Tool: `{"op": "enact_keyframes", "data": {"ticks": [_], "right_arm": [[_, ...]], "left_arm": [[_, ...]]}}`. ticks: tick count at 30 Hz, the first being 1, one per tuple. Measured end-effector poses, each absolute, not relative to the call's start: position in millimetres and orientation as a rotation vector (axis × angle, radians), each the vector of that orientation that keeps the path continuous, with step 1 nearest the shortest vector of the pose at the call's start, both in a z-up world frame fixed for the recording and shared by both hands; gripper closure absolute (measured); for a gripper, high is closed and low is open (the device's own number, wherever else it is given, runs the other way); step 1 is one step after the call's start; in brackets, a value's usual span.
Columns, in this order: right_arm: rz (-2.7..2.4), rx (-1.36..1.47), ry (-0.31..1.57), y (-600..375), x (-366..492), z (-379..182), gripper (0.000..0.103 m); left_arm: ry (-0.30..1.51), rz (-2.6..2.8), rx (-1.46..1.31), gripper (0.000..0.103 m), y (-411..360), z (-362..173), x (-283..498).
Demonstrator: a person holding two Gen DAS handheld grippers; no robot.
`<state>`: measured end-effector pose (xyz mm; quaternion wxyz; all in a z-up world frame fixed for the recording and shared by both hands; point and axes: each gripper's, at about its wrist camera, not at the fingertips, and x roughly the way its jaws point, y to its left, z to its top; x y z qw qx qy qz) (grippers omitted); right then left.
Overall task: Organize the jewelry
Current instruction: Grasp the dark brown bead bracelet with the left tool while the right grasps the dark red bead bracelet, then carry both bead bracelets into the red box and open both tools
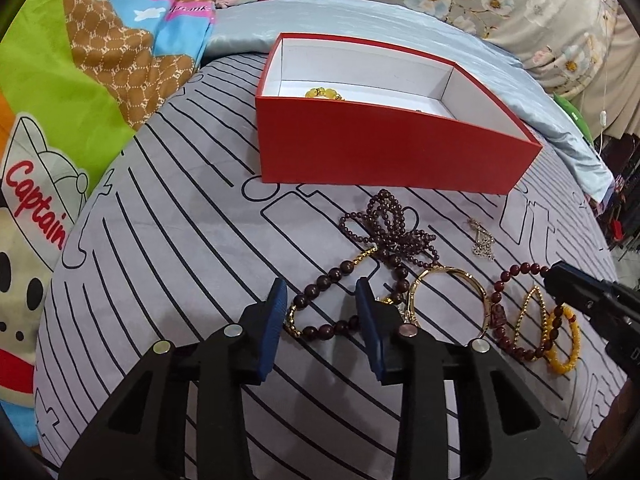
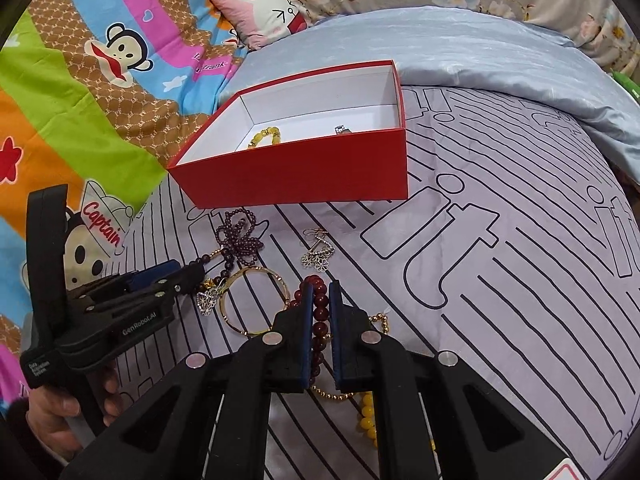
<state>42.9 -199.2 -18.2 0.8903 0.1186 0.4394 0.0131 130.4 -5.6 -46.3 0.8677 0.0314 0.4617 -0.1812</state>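
Observation:
A red box (image 1: 384, 144) with a white inside stands on the grey striped cloth; it also shows in the right wrist view (image 2: 304, 176). It holds a yellow bead bracelet (image 2: 266, 138) and a small silver piece (image 2: 343, 131). Loose jewelry lies in front of it: a purple bead strand (image 1: 384, 220), a dark brown bead bracelet (image 1: 324, 304), a gold bangle (image 1: 452, 296), a red bead bracelet (image 1: 508, 312). My left gripper (image 1: 322, 316) is open above the dark brown bracelet. My right gripper (image 2: 320, 304) is shut on the red bead bracelet (image 2: 320, 312).
A silver flower chain (image 2: 318, 254) lies near the box. A thin gold chain (image 1: 532, 320) and a yellow bead bracelet (image 1: 564, 340) lie at the right. A cartoon blanket (image 1: 60, 80) lies at the left and a pale blue pillow (image 2: 480, 48) behind the box.

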Motion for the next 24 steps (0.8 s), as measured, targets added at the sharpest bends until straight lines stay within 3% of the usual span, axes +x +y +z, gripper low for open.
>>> {"op": "enact_keyframes", "data": {"ticks": [2, 6, 15, 24], "right_arm": [[0.025, 0.248, 0.911, -199.1, 42.8, -17.8, 0.095], [0.024, 0.249, 0.914, -199.4, 43.0, -17.3, 0.095], [0.023, 0.245, 0.901, -199.3, 37.1, -8.9, 0.095], [0.033, 0.233, 0.832, -195.1, 26.2, 23.8, 0.095]], "left_arm": [[0.962, -0.375, 0.076, 0.072, -7.9, -46.5, 129.6], [0.973, -0.396, 0.058, 0.093, -7.8, -46.0, 129.5], [0.994, -0.429, 0.009, 0.096, -7.4, -35.5, 117.6], [0.919, -0.486, -0.036, 0.096, -6.0, 13.8, 98.4]]}}
